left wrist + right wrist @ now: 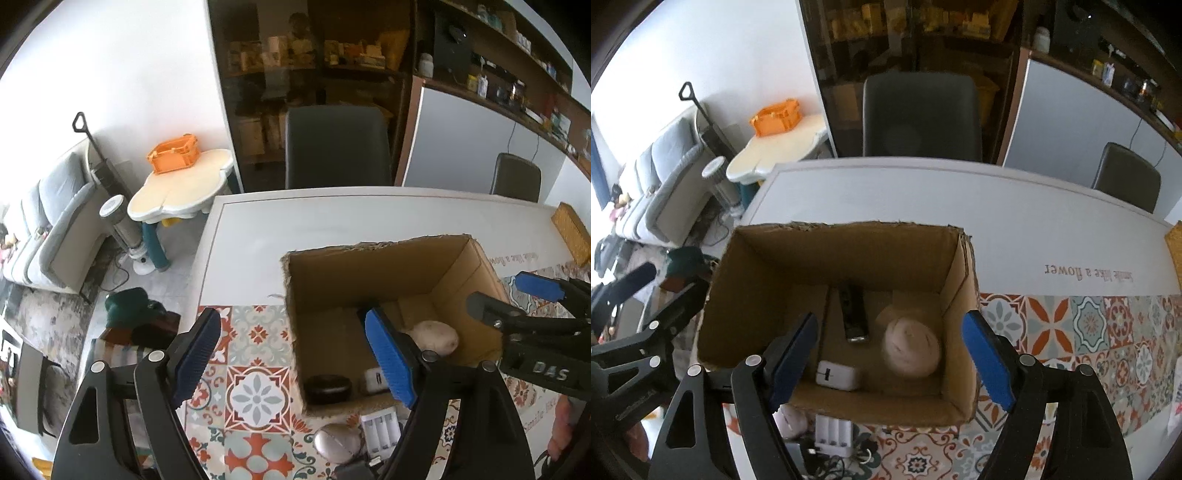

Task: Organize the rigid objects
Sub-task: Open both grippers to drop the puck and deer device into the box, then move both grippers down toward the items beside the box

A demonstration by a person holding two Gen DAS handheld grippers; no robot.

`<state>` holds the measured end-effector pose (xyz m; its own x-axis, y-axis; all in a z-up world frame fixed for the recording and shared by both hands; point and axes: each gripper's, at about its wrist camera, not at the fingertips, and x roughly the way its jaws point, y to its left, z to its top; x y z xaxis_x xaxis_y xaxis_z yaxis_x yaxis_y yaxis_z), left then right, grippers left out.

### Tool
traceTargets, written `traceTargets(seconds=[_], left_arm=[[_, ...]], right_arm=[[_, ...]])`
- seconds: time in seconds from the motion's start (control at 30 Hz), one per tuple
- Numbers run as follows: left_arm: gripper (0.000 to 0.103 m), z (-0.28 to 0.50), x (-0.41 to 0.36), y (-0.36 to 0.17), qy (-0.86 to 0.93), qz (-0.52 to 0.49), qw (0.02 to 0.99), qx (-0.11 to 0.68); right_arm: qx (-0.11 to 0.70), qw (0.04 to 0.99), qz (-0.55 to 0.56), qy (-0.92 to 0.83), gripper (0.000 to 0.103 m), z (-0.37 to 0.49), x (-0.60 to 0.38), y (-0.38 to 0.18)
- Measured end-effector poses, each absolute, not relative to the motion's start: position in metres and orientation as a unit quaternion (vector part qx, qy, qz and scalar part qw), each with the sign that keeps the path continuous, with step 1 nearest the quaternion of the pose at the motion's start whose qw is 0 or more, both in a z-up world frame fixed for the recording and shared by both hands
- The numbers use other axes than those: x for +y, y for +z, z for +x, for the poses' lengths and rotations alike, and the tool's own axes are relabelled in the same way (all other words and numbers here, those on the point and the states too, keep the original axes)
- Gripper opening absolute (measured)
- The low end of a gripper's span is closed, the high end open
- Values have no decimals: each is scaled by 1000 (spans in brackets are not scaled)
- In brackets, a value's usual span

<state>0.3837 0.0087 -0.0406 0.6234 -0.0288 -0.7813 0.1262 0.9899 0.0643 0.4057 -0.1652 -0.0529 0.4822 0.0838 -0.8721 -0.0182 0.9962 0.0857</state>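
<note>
Both grippers' jaws gape above cardboard box (768, 258) rim.

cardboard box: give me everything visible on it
The cardboard box is plain brown corrugated, open-topped with ragged cut edges and no flaps, upright on the patterned tablecloth. On its floor lie a black remote, a white charger, a blurred pale round object and a dark oval case.

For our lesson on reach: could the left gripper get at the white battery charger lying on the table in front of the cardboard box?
Probably yes. The left gripper is open and empty, and the battery charger lies outside the cardboard box, uncovered, though a grey mouse sits close beside it.
</note>
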Motion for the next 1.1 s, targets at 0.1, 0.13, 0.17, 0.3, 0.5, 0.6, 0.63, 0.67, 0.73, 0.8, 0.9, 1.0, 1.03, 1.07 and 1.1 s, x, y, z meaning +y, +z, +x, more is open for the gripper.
traceTargets(seconds=[0.1,0.13,0.17,0.3,0.5,0.6,0.63,0.67,0.73,0.8,0.9,1.0,1.03,1.07,1.1], left_arm=[[84,371,13,-34,-40,52,904,422],[84,368,14,-31,-41,51,906,417],[84,364,15,-29,-42,50,908,414],[84,344,17,-21,-45,56,915,396],[87,319,15,-17,-49,61,922,379],[88,309,16,-21,-47,61,922,380],[88,305,17,-24,-47,59,921,382],[88,303,17,-26,-47,58,920,385],[88,298,18,-31,-49,55,918,390],[88,293,19,-37,-50,53,915,397],[88,285,18,-48,-53,57,911,406],[88,279,17,-59,-58,57,905,418],[88,277,17,-62,-59,58,903,421],[88,277,17,-66,-61,58,901,426],[88,275,17,-70,-62,57,898,431]], right_arm=[[487,872,38,38,80,391,-161,-39],[479,876,39,41,80,384,-159,-34],[473,879,40,40,80,380,-158,-31],[454,889,44,44,80,357,-153,-20],[438,897,45,48,80,329,-151,-13],[435,898,49,49,80,317,-152,-14],[435,898,52,49,80,314,-152,-14],[435,897,55,49,80,310,-153,-16],[436,897,61,49,80,304,-155,-20],[438,895,65,50,80,298,-157,-24],[440,895,64,46,80,289,-157,-32],[444,893,61,46,80,283,-156,-39],[446,892,59,45,80,281,-155,-41],[447,892,57,46,80,279,-154,-44],[448,891,56,46,80,277,-154,-46]])
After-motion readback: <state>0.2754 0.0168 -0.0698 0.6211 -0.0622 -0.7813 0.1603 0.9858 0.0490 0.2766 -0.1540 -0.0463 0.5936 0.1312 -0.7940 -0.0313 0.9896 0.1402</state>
